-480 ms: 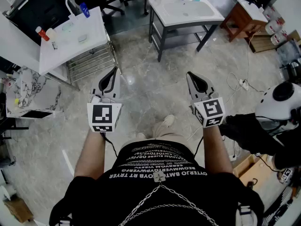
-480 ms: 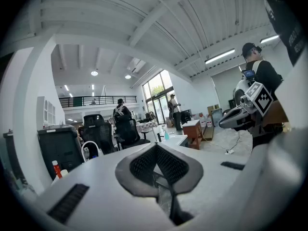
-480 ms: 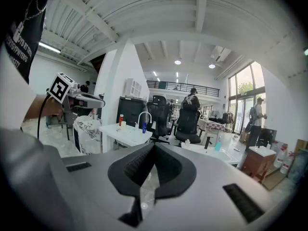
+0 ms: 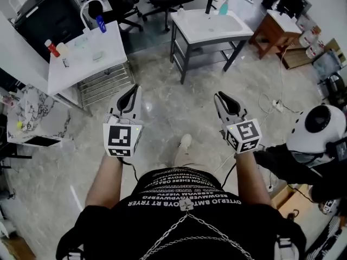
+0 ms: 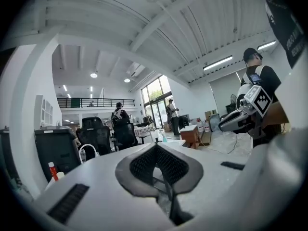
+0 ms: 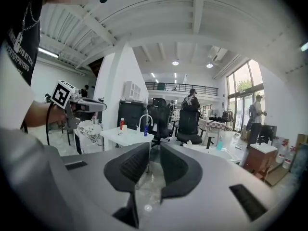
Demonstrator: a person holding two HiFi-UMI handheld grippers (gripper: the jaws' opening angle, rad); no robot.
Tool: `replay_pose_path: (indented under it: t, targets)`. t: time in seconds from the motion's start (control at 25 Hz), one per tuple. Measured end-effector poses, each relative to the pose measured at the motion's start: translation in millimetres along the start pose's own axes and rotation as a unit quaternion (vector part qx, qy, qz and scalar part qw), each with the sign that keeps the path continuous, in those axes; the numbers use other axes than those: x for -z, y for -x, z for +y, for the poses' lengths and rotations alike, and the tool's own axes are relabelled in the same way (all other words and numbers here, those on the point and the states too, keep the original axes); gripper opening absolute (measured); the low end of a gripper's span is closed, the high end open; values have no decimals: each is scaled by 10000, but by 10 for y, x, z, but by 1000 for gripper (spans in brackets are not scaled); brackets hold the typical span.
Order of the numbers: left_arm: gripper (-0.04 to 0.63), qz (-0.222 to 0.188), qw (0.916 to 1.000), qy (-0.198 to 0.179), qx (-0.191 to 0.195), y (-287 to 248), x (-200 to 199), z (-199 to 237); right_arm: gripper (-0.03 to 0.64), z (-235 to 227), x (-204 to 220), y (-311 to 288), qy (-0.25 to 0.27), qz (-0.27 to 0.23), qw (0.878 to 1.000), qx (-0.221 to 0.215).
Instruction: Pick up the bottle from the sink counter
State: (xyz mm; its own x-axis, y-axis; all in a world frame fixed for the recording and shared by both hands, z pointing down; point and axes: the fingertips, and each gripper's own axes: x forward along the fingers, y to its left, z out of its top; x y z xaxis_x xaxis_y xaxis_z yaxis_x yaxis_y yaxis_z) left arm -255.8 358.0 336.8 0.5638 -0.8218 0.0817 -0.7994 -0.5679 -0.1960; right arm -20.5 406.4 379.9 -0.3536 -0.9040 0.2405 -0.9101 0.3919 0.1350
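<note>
At the person's waist, the left gripper (image 4: 133, 88) and right gripper (image 4: 220, 95) are held roughly level. The left's jaws are pressed together and the right's show only a thin slit, with nothing between either pair. I judge this a walking posture, since nothing is within reach. Beyond them lies bare marble floor (image 4: 179, 102). Well ahead stands the sink counter (image 4: 187, 30). At its back edge, just beside the black faucet (image 4: 209, 5), the teal bottle (image 4: 223, 6) stands upright, long axis vertical, cap up, probably kept there handy to the basin.
</note>
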Motion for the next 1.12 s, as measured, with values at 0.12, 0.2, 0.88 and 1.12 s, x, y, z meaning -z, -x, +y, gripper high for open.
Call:
replay_pose_path:
  t: [0.12,0.2,0.88,1.12]
  targets:
    - [5,69,9999,71,75,-215,49,28,196,-84,-35,-163,-19,-50,10000,-63]
    - [5,108,9998,77,130,-396,56,31,224,-197,-42,-282,-24,-72,10000,-59]
    - [5,318,9994,91,105,-2040,16,216,316,-1395,-95,-1546,-374,18,9981,-490]
    - [5,338,9993,139,-87,-2551,-107,172,318,-2020,-219,-1739,-497,-175,9971,-550]
